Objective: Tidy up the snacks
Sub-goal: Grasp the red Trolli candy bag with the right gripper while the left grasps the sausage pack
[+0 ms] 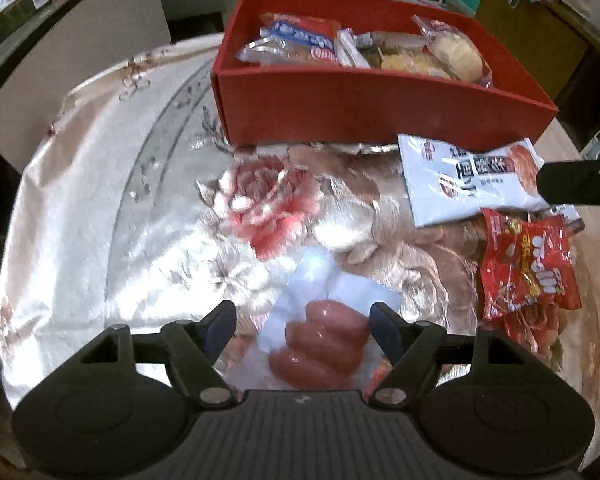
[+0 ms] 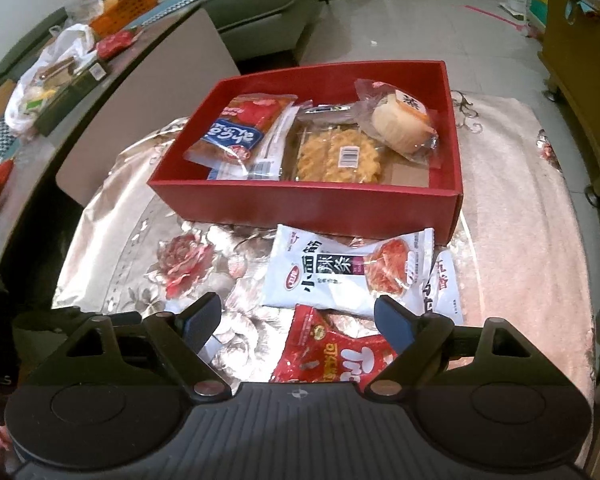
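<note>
Left gripper: my jaws stand apart, straddling the clear sausage pack without pressing it.
Right gripper: mine too is spread wide and empty, poised over the red snack bag.
Box: the red box sits at the far side of the floral tablecloth, already holding a bun packet, a wrapped yellow pastry and a round cake.
Loose snacks: the white spicy-strip packet lies just before the box, its lower edge touching the red bag.
Risk, left: slick film may slide out if I pinch only the flat edge.
Risk, right: closing low could catch the white packet or bunch the cloth.
</note>
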Demonstrator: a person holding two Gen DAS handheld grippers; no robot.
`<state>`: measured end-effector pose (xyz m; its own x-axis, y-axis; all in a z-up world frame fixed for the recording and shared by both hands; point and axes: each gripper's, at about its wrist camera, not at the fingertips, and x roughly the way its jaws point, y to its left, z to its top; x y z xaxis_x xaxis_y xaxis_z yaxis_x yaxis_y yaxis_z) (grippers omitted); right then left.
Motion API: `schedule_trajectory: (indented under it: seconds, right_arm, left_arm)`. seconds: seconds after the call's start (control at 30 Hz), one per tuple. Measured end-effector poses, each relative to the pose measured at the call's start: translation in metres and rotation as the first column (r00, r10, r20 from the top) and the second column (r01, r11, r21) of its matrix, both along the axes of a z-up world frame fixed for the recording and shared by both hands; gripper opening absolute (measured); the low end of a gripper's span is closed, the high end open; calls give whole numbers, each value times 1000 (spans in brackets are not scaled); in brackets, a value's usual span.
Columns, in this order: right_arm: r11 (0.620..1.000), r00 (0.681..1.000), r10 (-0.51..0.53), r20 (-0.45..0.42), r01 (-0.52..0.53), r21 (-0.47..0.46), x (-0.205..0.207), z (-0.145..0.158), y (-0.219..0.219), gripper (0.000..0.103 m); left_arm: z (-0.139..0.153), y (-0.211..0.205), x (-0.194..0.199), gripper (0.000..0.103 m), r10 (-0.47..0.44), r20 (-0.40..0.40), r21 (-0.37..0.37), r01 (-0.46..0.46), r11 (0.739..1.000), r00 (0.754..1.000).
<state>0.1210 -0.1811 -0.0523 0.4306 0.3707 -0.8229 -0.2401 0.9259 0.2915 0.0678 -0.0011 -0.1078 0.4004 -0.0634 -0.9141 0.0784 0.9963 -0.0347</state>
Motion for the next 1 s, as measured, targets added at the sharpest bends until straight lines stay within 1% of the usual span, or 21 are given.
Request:
schedule_trajectory:
  seconds: [0.1,0.17,0.2,0.27,0.33,0.4,0.43,0.47,0.53,0.67,0.7,0.8,0.9,1.0]
  right_arm:
    - [1000,1000,6,-3,-6,-1,-1,0,-1,89]
    - [1000,1000,7,-5,-7,-5,-2,-1,-2,89]
    - [1000,1000,8,-6,-8,-6,-2,-2,-2,89]
    - [1000,1000,11,-7,-11,-5,-2,-2,-2,89]
    - [1000,1000,16,-8,-16,-5,-3,-2,-2,89]
    - [1000,1000,18,-10,-18,-9,-3,-3,-1,89]
    - [1000,1000,22,-13,-22,-13,-3,-4,0,89]
    - [1000,1000,25,-15,-25,-15,-3,-4,2,89]
    - [999,999,32,-17,-32,-18,-3,-5,3,89]
    - [999,999,33,-11,-33,-15,-4,-4,3,89]
    - [999,999,32,-8,-32,-15,-4,-3,3,89]
    - [999,999,33,1,-33,-11,-7,0,3,89]
    - [1000,1000,25,0,-25,-5,-14,-1,1,89]
    - [1000,1000,-1,-19,1,-17,-21,-7,-4,89]
  left_arm:
    - [-3,-4,0,68,-22,-16,0,22,1000,1000]
    - [-6,-7,1,72,-40,-29,1,40,999,999]
    - [-8,-10,0,74,-51,-32,12,51,999,998]
    - [-9,-16,-3,75,-82,-25,46,83,996,996]
    - [-9,-16,-4,78,-79,-22,47,80,996,997]
    - [-11,-14,-2,79,-67,-23,20,67,998,997]
    - [-12,-16,-3,80,-72,-17,30,72,997,997]
    - [-12,-17,-4,80,-77,-10,40,77,996,997]
    - [-9,-18,-6,69,-82,-7,41,82,996,997]
    - [-6,-11,-13,67,-51,-24,11,52,999,998]
    - [-5,-9,-14,64,-45,-27,-1,45,999,999]
    - [2,-3,-20,64,-17,-19,-50,16,999,1000]
    - [9,-1,-23,64,-11,5,-68,11,998,1000]
    - [15,1,-23,64,-3,16,-84,4,996,1000]
